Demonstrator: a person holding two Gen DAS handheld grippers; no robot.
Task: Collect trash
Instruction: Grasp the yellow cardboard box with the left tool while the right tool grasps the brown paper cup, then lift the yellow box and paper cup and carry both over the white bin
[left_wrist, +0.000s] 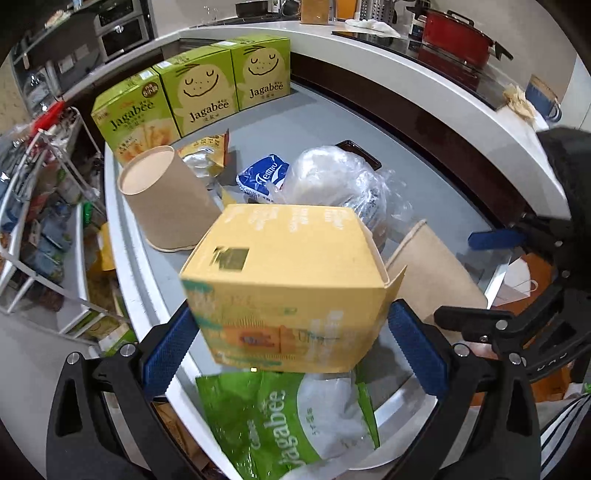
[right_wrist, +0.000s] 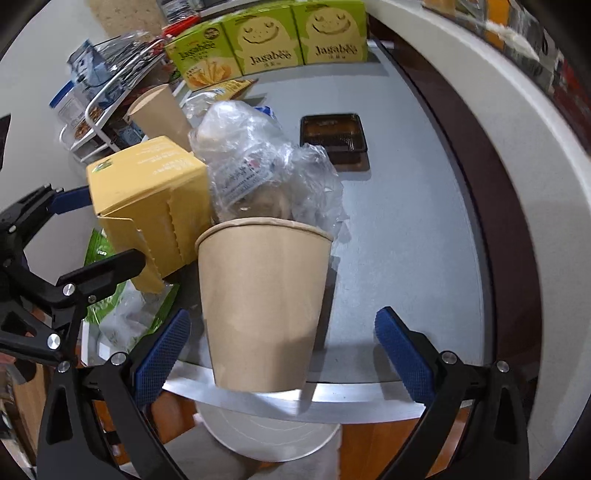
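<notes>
My left gripper (left_wrist: 291, 343) has its blue pads (left_wrist: 168, 354) on both sides of a yellow cardboard box (left_wrist: 288, 284) and holds it above a bin with a green Jagabee bag (left_wrist: 280, 421) inside. The box also shows in the right wrist view (right_wrist: 147, 195). My right gripper (right_wrist: 280, 350) is open around a brown paper cup (right_wrist: 264, 306) standing at the table's front edge; the pads (right_wrist: 402, 354) stand apart from the cup. A second paper cup (left_wrist: 166, 199) lies tilted behind, beside crumpled clear plastic (left_wrist: 340, 184) and a blue tissue pack (left_wrist: 264, 177).
Three green Jagabee boxes (left_wrist: 199, 92) stand at the back of the grey table (right_wrist: 406, 229). A dark plastic tray (right_wrist: 334, 136) lies mid-table. A wire rack (left_wrist: 40, 206) of goods stands left. A raised white counter (left_wrist: 424, 74) with a red pot (left_wrist: 456, 37) curves round the right. The round bin (right_wrist: 273, 435) sits below the front edge.
</notes>
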